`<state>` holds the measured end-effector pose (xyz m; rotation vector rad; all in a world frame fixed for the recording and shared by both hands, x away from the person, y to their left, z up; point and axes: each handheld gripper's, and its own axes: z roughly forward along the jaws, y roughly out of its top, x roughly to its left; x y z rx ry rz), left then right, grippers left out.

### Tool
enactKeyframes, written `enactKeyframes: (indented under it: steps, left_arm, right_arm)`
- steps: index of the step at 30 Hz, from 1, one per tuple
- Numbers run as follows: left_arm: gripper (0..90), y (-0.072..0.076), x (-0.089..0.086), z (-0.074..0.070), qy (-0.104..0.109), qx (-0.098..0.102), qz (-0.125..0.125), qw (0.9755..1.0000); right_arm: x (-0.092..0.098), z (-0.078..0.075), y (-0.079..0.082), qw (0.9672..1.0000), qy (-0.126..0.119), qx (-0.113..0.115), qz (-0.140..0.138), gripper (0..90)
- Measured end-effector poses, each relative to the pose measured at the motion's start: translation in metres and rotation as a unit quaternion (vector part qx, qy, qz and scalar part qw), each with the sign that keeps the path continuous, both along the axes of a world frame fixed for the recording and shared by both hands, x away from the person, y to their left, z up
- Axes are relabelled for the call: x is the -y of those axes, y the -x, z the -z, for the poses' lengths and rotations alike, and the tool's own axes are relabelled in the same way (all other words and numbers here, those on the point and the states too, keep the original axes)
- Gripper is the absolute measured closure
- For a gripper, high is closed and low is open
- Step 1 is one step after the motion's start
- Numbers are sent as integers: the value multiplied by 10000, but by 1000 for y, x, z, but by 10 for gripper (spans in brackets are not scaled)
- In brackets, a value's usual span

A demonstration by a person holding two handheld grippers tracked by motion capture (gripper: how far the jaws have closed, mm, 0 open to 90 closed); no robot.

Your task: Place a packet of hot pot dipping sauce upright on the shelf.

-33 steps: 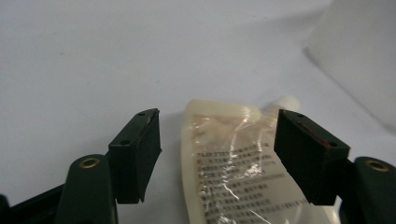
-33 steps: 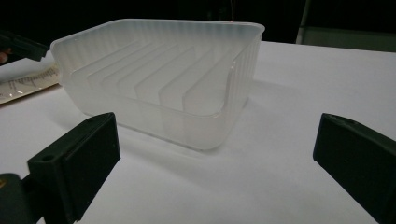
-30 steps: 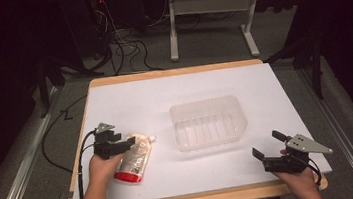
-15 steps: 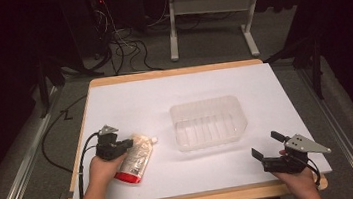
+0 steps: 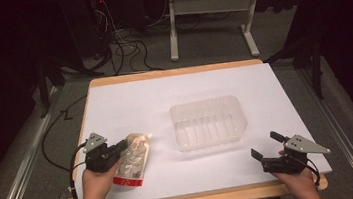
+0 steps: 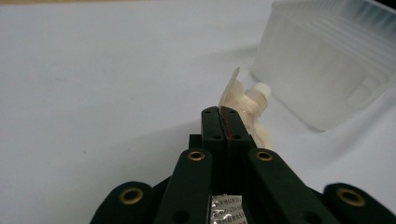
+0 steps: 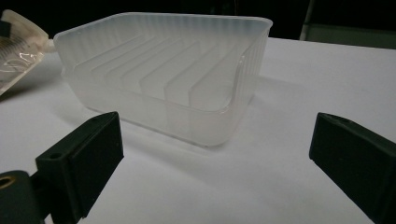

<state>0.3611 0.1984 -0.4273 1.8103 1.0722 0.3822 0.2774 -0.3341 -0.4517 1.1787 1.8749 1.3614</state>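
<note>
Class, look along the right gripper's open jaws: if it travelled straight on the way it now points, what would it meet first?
Most likely the clear plastic tray: it stands ahead between the right gripper's open jaws, with bare white table before it. Depth is hard to judge.

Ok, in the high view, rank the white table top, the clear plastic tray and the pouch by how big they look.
1. white table top: by far the largest.
2. clear plastic tray: middling.
3. pouch: smallest, though the left gripper, shut on it, hides part of it.
</note>
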Motion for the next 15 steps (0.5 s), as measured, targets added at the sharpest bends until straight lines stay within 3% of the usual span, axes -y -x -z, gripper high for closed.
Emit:
enactKeyframes:
  steps: [2, 3, 8, 9, 13, 15]
  left_arm:
    - [900, 12, 3, -8, 42, 219, -30, 9997]
    - [900, 12, 3, -8, 42, 219, -30, 9997]
    - [900, 30, 9, -18, 305, 585, -149, 9977]
    - [900, 30, 9, -18, 305, 585, -149, 9977]
    - [900, 29, 19, -30, 403, 946, -298, 9943]
    - [900, 27, 23, -32, 361, 1017, -318, 9937]
  right_arm:
    - [0, 0, 0, 10000, 19, 13, -4, 31]
    - [0, 0, 0, 10000, 19, 13, -4, 31]
    - [-1, 0, 0, 10000, 31, 0, -6, 34]
    - [-1, 0, 0, 10000, 31, 0, -6, 34]
    - [-1, 1, 0, 10000, 31, -7, 7, 34]
    - [0, 1, -1, 10000, 28, -15, 5, 36]
